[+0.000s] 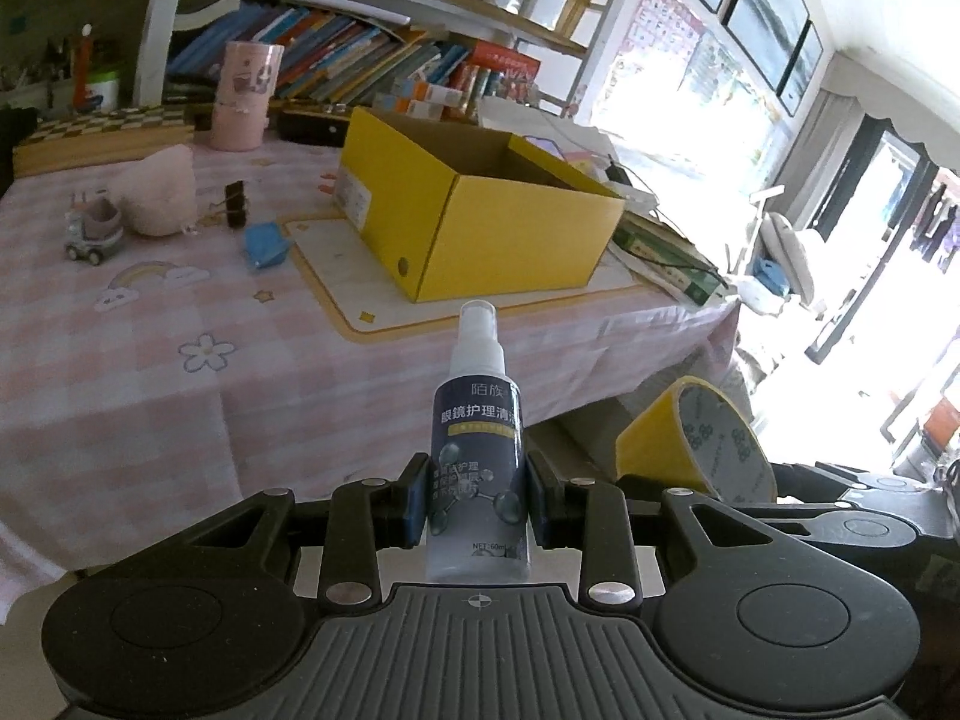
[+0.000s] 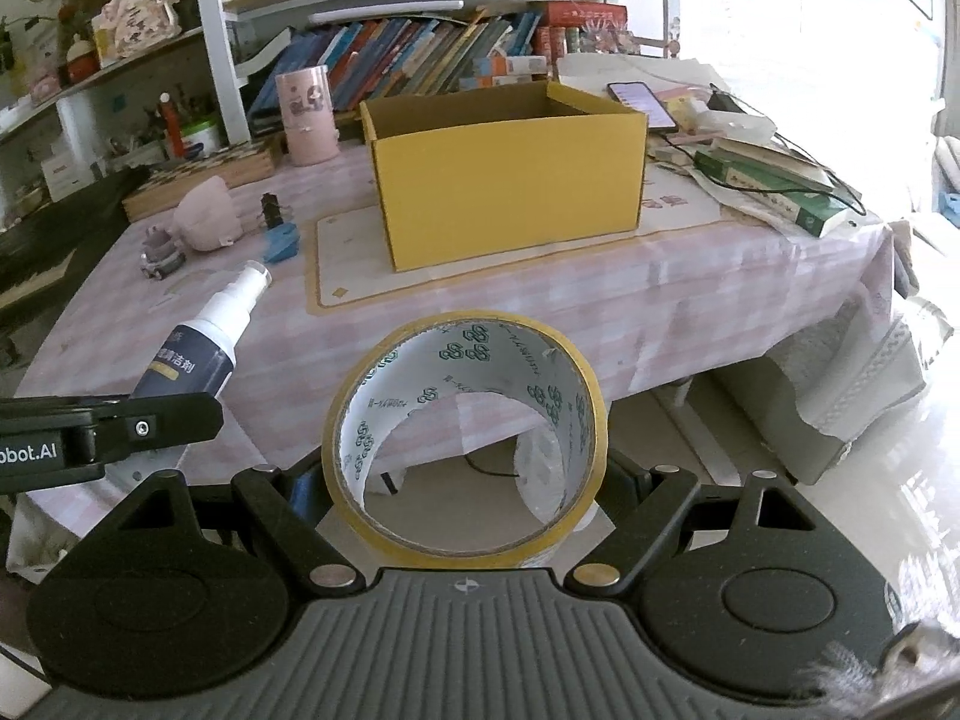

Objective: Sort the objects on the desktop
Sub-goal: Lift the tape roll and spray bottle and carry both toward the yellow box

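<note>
Off the near edge of the worktop (image 2: 600, 300), both loads in the air, short of the yellow box (image 2: 510, 180). Left gripper (image 1: 478, 507): fingers (image 1: 414, 504) clamped on the lower body of a spray bottle (image 1: 480, 438), nozzle up and leaning toward the box. Right gripper (image 2: 465, 498): fingers spread wide but pressed against the outer sides of a roll of yellow tape (image 2: 468, 438), core facing the camera. Box open-topped, standing on a pale mat (image 2: 348, 264) mid-worktop. Left of it, not yet collected: a blue item (image 2: 282, 243), a black binder clip (image 2: 271, 210), a pink plush (image 2: 207, 216), a small toy car (image 2: 161, 255).

Step in hand, judged: carry phase, both items bound for the box. Next move calls for lifting each load over the near wall, then releasing inside, one at a time to avoid the grippers meeting above the opening.
</note>
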